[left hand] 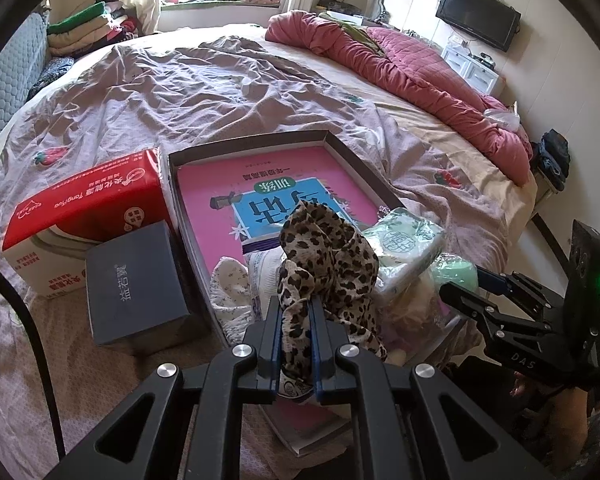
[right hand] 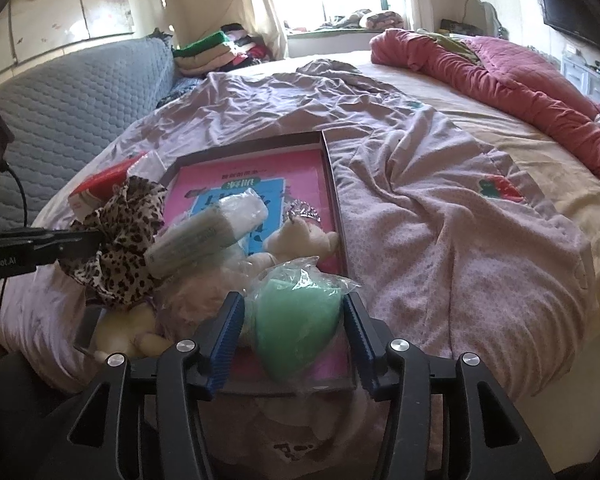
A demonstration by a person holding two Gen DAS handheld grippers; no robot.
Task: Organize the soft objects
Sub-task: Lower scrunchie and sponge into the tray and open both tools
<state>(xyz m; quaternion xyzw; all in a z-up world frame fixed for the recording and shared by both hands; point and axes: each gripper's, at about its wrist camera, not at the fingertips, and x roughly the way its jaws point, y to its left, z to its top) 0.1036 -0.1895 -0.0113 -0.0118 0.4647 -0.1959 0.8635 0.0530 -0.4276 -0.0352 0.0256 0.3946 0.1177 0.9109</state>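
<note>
Left hand-held gripper (left hand: 296,308) is clamped tight on the leopard scarf (left hand: 328,256), lifted just above the box (left hand: 340,148). Right hand-held gripper (right hand: 294,312) gapes wide around the green bagged sponge (right hand: 300,320) at the box's near end, w/o squeezing. Best to lower the scarf flat inside the box, then let go.

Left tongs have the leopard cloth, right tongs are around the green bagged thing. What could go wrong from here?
1. The leopard-print cloth hangs loose from the left tongs, close to the tissue pack; lifting may drag the pack along.
2. The right tongs straddle the green item in a plastic bag, apparently not clamped; the film could slip when squeezed.
3. The plush toys crowd the shallow box, so a sweep may tip them out.
</note>
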